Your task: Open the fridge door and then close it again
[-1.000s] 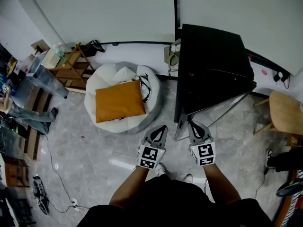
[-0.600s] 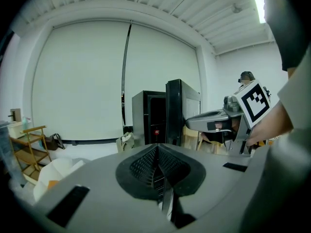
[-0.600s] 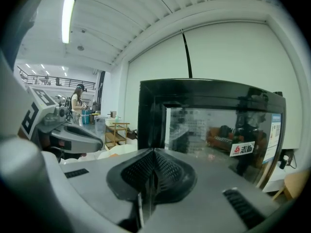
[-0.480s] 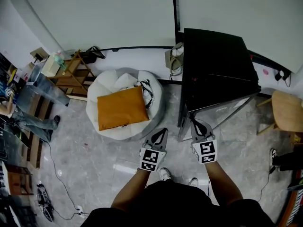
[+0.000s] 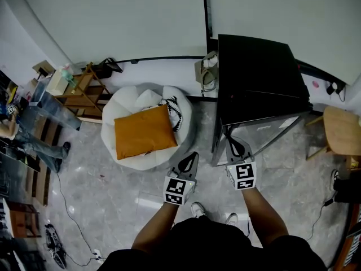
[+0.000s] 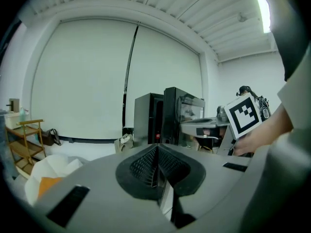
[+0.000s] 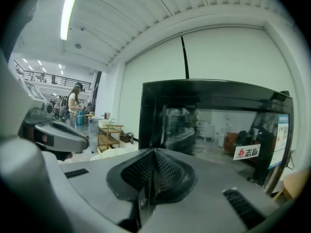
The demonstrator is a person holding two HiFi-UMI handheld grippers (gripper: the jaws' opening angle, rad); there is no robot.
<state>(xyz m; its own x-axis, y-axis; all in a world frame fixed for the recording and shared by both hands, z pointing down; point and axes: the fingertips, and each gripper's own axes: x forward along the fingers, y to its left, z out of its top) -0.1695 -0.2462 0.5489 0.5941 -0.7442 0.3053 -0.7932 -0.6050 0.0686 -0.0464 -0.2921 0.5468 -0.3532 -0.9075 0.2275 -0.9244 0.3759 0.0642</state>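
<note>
Your right tongs (image 5: 232,144) are pressed fully together with nothing between them, and they point nearly level at the left front corner of the black fridge (image 5: 254,72). That suits hooking or nudging the door's free edge rather than pinching it. Your left tongs (image 5: 192,158) are likewise closed and empty, held just beside the right ones but out over bare floor (image 5: 113,185), clear of the door's swing, so they look to be only standing by. The fridge stands against the white wall to your right, and its glass door (image 7: 218,125) with a small red-and-white sticker (image 7: 248,152) fills the right gripper view. From the left gripper view there seems to be a dark gap with a red light between cabinet and door, so the door may be slightly ajar, though the reflections make that hard to settle, and I cannot tell if the right tips touch it. Further out to your left sit a white beanbag (image 5: 132,103) carrying an orange cushion (image 5: 142,131) and a wooden shelf (image 5: 84,83). A wooden stool (image 5: 343,130) stands beyond the fridge on the right.
</note>
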